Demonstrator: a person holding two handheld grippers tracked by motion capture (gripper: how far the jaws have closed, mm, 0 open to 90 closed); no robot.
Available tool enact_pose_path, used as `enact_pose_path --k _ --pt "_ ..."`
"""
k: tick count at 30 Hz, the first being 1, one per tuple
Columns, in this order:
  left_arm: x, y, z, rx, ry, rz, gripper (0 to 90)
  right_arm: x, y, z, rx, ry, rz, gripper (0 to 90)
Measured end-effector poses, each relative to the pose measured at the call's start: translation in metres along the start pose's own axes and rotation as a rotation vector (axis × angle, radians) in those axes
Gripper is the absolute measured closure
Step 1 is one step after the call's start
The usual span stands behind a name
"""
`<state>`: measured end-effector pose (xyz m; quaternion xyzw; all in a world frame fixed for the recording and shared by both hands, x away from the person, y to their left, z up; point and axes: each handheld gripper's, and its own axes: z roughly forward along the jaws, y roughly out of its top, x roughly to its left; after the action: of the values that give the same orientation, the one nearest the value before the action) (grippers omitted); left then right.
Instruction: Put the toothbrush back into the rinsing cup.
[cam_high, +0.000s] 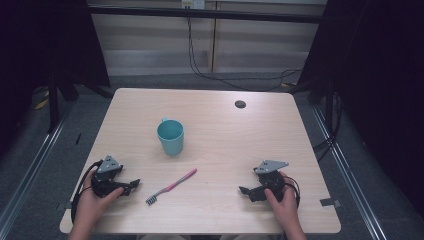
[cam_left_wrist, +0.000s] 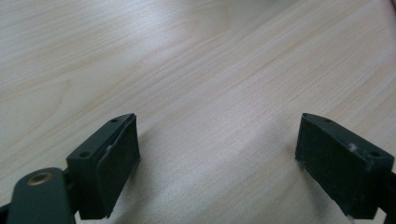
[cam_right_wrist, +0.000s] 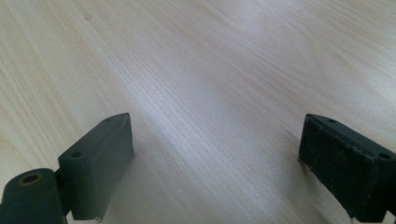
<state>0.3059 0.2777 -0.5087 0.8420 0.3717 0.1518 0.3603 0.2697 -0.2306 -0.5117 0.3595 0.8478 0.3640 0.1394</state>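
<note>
Toothbrush (cam_high: 171, 186), light, stiff and thin, lies flat on the worktop (cam_high: 225, 135) between both gaping, empty tongs, left (cam_high: 131, 186) and right (cam_high: 246, 190), likely best pinched mid-handle.

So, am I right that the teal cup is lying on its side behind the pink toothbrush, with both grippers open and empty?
Not quite: the high view shows the teal cup standing upright, mouth up, behind the pink toothbrush. The rest holds; the left gripper and right gripper are open and empty.
</note>
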Motion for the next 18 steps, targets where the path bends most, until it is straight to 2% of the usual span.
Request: enact_pose_path --k 6,8,10,11,13,14,15,16,18 --pt "-0.003 0.001 0.001 0.002 0.003 -0.006 11.3 0.0 0.0 0.0 -0.002 0.0 -0.004 9.3" --pt "-0.003 0.001 0.0 0.004 0.007 -0.014 14.1 0.0 0.0 0.0 -0.002 0.0 -0.005 9.4" --pt "-0.004 0.006 -0.002 0.041 -0.003 -0.016 16.4 0.0 0.0 0.0 -0.002 0.0 -0.004 9.3" --pt "-0.004 0.006 -0.002 0.041 -0.003 -0.016 19.3 0.0 0.0 0.0 -0.002 0.0 -0.004 9.3" --pt "-0.005 0.011 -0.003 0.072 -0.012 0.001 20.8 0.0 0.0 0.0 -0.002 0.0 -0.004 9.3" --pt "-0.008 0.017 -0.005 0.097 -0.014 0.025 24.2 0.0 0.0 0.0 -0.002 0.0 -0.004 9.3" --pt "-0.008 0.017 -0.005 0.097 -0.014 0.025 24.9 0.0 0.0 0.0 -0.002 0.0 -0.004 9.3" --pt "-0.009 0.025 -0.007 0.123 -0.022 0.033 24.9 0.0 0.0 0.0 -0.002 0.0 -0.004 9.4" --pt "-0.01 0.033 -0.009 0.14 -0.033 0.03 25.4 0.0 0.0 0.0 -0.002 0.0 -0.003 9.4"
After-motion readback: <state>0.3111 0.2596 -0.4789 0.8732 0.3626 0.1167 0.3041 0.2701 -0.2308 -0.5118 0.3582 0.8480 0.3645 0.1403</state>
